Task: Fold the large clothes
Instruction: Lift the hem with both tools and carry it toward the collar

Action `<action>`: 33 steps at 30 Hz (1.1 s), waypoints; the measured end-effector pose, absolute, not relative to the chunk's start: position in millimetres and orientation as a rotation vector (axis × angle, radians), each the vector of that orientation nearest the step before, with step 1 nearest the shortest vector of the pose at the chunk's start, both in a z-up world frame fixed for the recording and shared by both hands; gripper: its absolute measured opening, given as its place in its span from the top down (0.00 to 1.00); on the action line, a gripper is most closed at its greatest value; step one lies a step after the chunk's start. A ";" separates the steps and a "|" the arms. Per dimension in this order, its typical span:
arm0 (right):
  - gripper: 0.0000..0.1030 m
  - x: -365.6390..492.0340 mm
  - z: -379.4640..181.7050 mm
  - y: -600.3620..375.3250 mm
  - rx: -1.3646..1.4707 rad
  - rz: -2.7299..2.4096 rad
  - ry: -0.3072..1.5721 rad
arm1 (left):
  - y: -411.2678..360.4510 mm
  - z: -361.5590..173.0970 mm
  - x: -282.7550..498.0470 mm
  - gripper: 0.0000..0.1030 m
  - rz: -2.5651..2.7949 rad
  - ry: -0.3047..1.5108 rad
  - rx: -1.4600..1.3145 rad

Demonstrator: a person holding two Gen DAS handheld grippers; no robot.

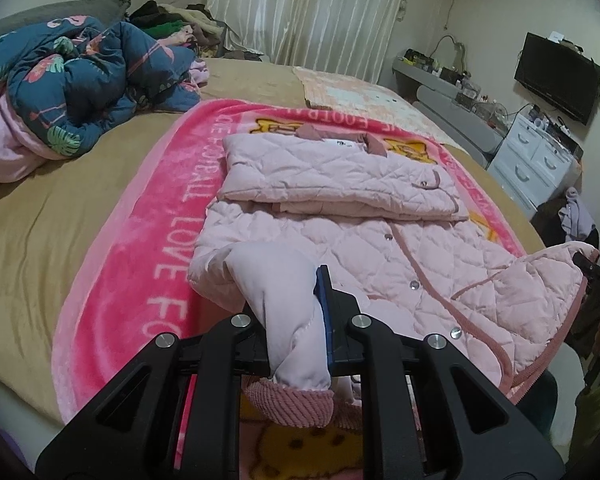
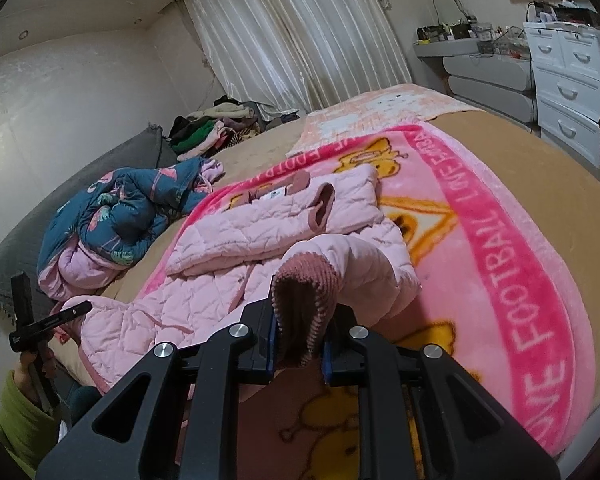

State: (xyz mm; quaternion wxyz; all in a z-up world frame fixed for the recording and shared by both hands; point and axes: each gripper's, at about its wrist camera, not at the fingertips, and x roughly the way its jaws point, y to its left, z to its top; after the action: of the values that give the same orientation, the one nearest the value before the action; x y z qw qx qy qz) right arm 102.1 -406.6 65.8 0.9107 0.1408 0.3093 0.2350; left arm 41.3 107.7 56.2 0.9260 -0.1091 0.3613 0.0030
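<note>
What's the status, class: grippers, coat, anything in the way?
Left gripper shut on pink quilted coat, hem corner lifted. Right gripper shut on opposite hem corner. Sleeves folded across chest. Pink blanket ahead, nothing blocking.

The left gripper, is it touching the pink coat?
Touching. In the left wrist view, the left gripper is pinching a bunched corner of the pink coat between its fingers.
</note>
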 end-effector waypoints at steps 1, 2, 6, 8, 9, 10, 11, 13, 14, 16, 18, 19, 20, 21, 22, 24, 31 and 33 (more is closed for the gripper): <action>0.86 104.0 67.7 -405.5 0.289 0.485 0.634 | 107.6 57.3 42.0 0.92 0.006 0.738 -0.223; 0.86 105.9 69.6 -404.4 0.287 0.484 0.631 | 108.0 58.9 43.4 0.92 0.005 0.733 -0.225; 0.86 114.4 77.6 -402.2 0.291 0.486 0.621 | 110.2 65.1 50.0 0.92 0.004 0.716 -0.232; 0.86 118.9 82.5 -401.6 0.292 0.486 0.612 | 111.3 69.1 53.4 0.92 0.004 0.704 -0.234; 0.86 121.2 84.6 -401.4 0.293 0.486 0.608 | 111.7 71.4 55.0 0.91 0.004 0.697 -0.236; 0.86 122.2 86.7 -400.4 0.293 0.486 0.605 | 112.2 74.4 57.2 0.91 0.004 0.689 -0.237; 0.86 124.0 89.0 -399.9 0.291 0.487 0.601 | 112.8 76.3 58.4 0.91 0.004 0.684 -0.239; 0.86 128.1 94.1 -398.2 0.286 0.488 0.592 | 114.0 79.8 61.3 0.91 0.004 0.675 -0.244; 0.86 130.5 96.5 -397.2 0.285 0.489 0.588 | 114.7 81.7 63.2 0.91 0.006 0.670 -0.247; 0.86 134.5 98.5 -397.4 0.288 0.488 0.584 | 115.8 85.4 66.3 0.91 0.006 0.660 -0.254; 0.86 138.8 101.0 -396.6 0.284 0.485 0.580 | 116.4 88.4 69.0 0.91 0.008 0.652 -0.257; 0.86 141.1 102.2 -395.9 0.284 0.485 0.578 | 117.0 89.6 70.6 0.91 0.009 0.649 -0.259; 0.86 142.3 103.1 -395.2 0.282 0.486 0.577 | 117.8 91.1 72.8 0.91 0.010 0.644 -0.262; 0.86 145.0 104.4 -394.5 0.280 0.487 0.576 | 118.1 92.0 74.2 0.91 0.012 0.641 -0.262; 0.86 146.9 105.5 -393.8 0.278 0.485 0.575 | 118.7 93.1 75.8 0.91 0.016 0.637 -0.263; 0.86 150.4 107.9 -393.3 0.279 0.483 0.572 | 117.2 96.3 77.7 0.91 0.031 0.619 -0.251; 0.86 164.2 114.8 -393.1 0.284 0.473 0.565 | 118.7 105.1 89.1 0.91 0.036 0.587 -0.260; 0.86 168.8 117.3 -393.1 0.285 0.472 0.561 | 121.1 107.2 93.0 0.91 0.037 0.580 -0.263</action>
State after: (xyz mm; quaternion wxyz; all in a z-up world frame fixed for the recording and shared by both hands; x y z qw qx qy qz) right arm 168.8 -393.1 117.3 0.9236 0.1387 0.2734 0.2302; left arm 93.0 121.1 107.2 0.9496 -0.1295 0.2850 0.0182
